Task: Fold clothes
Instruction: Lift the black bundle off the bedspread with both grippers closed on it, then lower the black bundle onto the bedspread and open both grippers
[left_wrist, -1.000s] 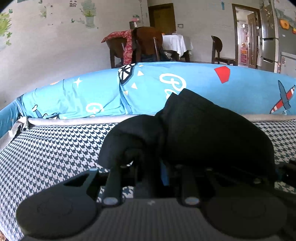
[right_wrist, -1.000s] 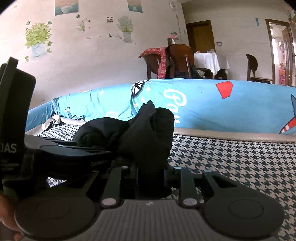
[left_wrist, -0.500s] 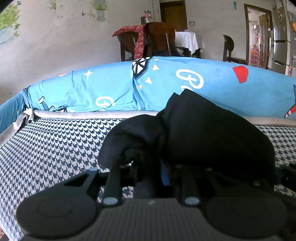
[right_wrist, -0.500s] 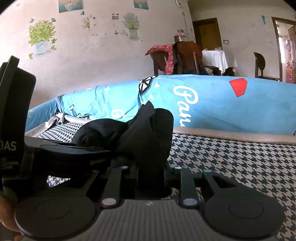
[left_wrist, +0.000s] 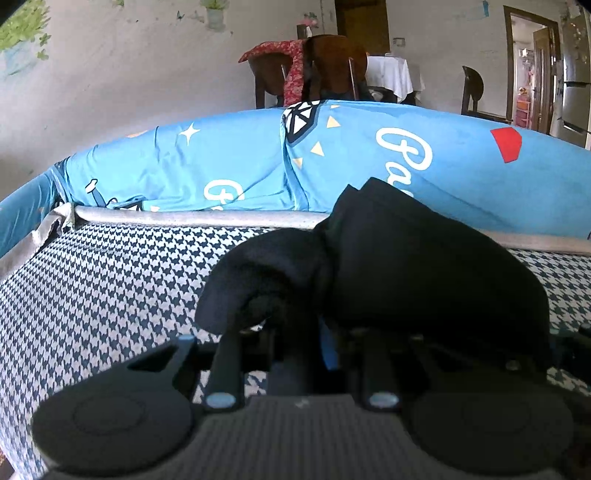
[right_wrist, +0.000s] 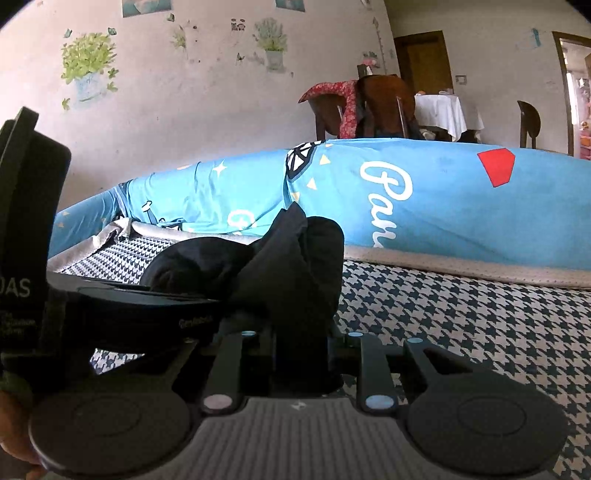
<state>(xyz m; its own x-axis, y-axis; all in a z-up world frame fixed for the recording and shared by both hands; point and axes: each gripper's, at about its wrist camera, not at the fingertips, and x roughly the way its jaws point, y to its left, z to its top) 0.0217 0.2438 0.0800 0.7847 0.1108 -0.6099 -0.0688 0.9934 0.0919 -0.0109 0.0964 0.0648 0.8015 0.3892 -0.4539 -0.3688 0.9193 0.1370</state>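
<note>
Both tongs are holding one black garment (left_wrist: 417, 266) w/ the cloth bunched up. The left tongs (left_wrist: 306, 332) are clamped shut on a fold of it, and the right tongs (right_wrist: 301, 332) are clamped shut on another fold. The garment is hanging just above the houndstooth bed cover (left_wrist: 110, 280), near the far edge of the bed. The left tongs' body is showing at the left of the right cam. A blue printed quilt (right_wrist: 424, 199) is lying along the bed's far edge. Wooden chairs (right_wrist: 376, 103) are standing behind, by the wall.
</note>
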